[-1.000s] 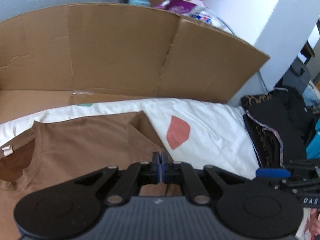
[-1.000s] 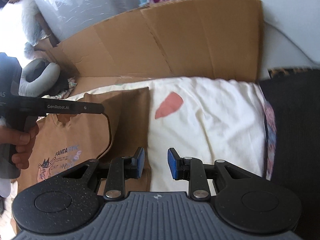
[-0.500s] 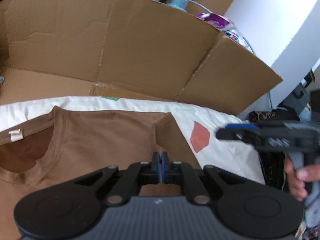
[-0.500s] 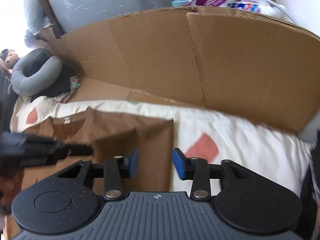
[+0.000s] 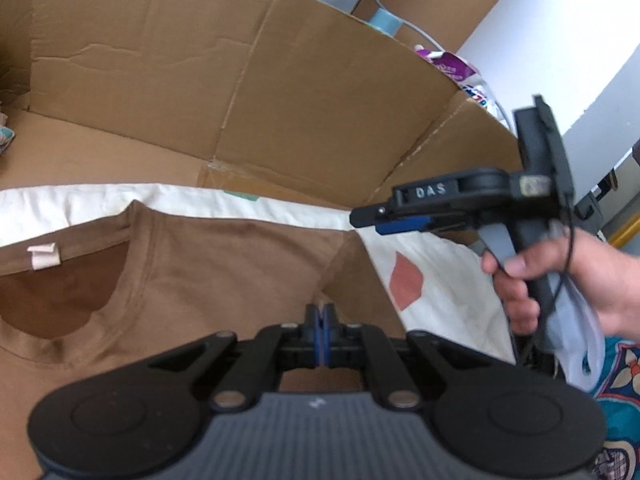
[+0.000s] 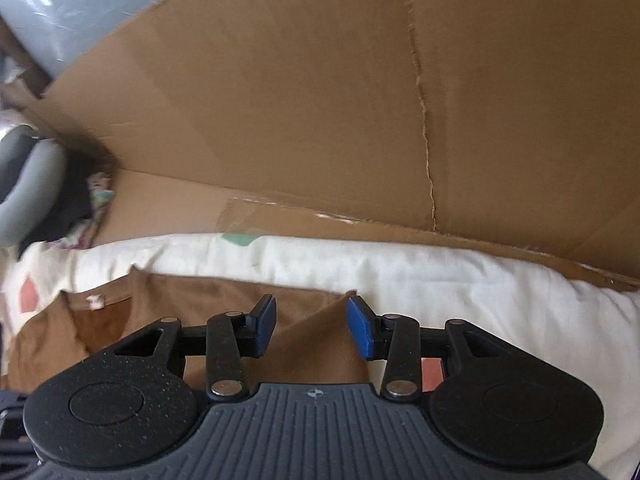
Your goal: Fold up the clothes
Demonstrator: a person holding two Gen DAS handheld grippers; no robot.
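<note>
Left wrist view: left gripper [image 5: 320, 322] with its blue pads pressed together; whether any cloth is pinched between them cannot be told, though brown fabric lies right under and around the tips. Brown t-shirt [image 5: 224, 264] spread flat on a cream sheet [image 5: 440, 276], neckline to the left with a small white label [image 5: 43, 255] at the collar. One sleeve [image 5: 352, 280] folded in over the body, its point just ahead of the closed tips. Sheet carries a reddish patch [image 5: 405, 285] just right of the shirt edge. Cardboard wall [image 5: 248, 92] stands behind the sheet, creased and taped at the base. Right gripper [image 5: 384, 218] seen side-on, raised above the sheet's far right, held by the person's hand [image 5: 560, 280]; pale cloth [image 5: 580, 336] hangs below that hand. Purple packet [image 5: 452, 68] and a light blue cap [image 5: 384, 22] show over the cardboard's top edge. Right wrist view: right gripper [image 6: 311, 326] with its fingers spread apart, nothing between them, poised over the shirt's [image 6: 208, 300] upper right corner; folded sleeve ridge [image 6: 320, 340] runs between the blue pads [image 6: 360, 332]. Sheet [image 6: 480, 292] bare to the right. Grey neck pillow [image 6: 28, 188] at the far left beside the cardboard [image 6: 300, 100], somewhat blurred.
</note>
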